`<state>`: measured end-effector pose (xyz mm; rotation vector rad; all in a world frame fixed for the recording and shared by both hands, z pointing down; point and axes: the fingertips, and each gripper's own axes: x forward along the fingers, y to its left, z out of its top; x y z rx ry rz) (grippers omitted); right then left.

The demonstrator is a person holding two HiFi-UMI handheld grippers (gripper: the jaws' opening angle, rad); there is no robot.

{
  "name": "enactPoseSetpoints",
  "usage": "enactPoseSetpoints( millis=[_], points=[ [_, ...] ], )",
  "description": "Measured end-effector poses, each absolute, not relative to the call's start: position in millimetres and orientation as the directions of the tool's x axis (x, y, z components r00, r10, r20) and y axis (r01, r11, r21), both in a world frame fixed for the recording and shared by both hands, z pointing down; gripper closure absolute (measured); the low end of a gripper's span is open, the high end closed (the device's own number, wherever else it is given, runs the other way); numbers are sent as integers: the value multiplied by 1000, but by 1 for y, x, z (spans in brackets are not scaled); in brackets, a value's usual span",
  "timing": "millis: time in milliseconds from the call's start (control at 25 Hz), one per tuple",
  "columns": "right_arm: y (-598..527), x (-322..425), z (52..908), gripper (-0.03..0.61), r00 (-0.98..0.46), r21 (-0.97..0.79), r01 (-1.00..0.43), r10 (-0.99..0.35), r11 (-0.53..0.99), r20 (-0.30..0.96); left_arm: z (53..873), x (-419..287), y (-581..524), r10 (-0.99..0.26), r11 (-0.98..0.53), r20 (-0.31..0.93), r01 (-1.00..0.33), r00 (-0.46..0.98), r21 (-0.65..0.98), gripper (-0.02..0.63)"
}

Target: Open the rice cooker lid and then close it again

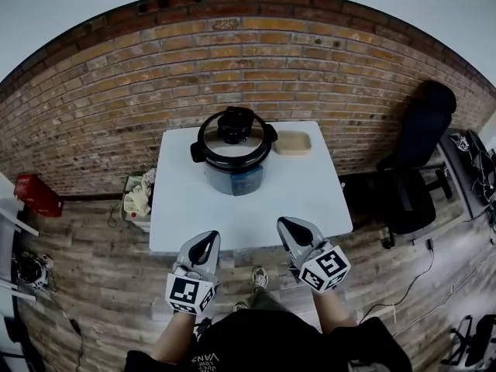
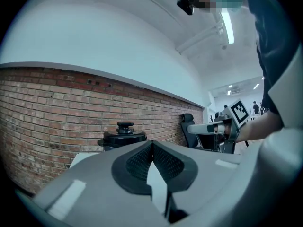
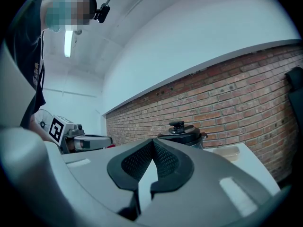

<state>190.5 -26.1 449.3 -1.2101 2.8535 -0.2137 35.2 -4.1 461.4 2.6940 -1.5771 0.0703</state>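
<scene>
From the head view, the rice cooker (image 1: 232, 157) stands at the far middle of the white counter (image 1: 186, 208) with its lid (image 1: 234, 130) down (a tan tray (image 1: 293, 142) sits just beside it). The left gripper (image 1: 205, 240) and right gripper (image 1: 288, 225) hover over the near edge, well apart from it. In the left gripper view the jaws are pressed together, empty, with the cooker beyond. In the right gripper view the jaws are likewise together, holding nothing.

— What did the room look like from your end?
— I saw a red brick wall (image 1: 248, 60) with white plaster (image 2: 94, 37) above it, and a wood-plank floor (image 1: 93, 285). A white table (image 1: 310, 200) stood before the brick.
— Any other furniture?
— A black office chair (image 1: 415, 153) sat right of the table, a red crate (image 1: 37, 194) far left by the wall. A tube light (image 2: 228, 27) glowed on the ceiling.
</scene>
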Motion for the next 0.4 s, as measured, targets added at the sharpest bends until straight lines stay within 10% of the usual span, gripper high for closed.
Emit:
enactPoseSetpoints(
  millis=[400],
  points=[
    [-12, 191, 449, 574, -695, -124, -715, -718, 688, 20, 458, 39, 9, -862, -506, 37, -863, 505, -13, 614]
  ],
)
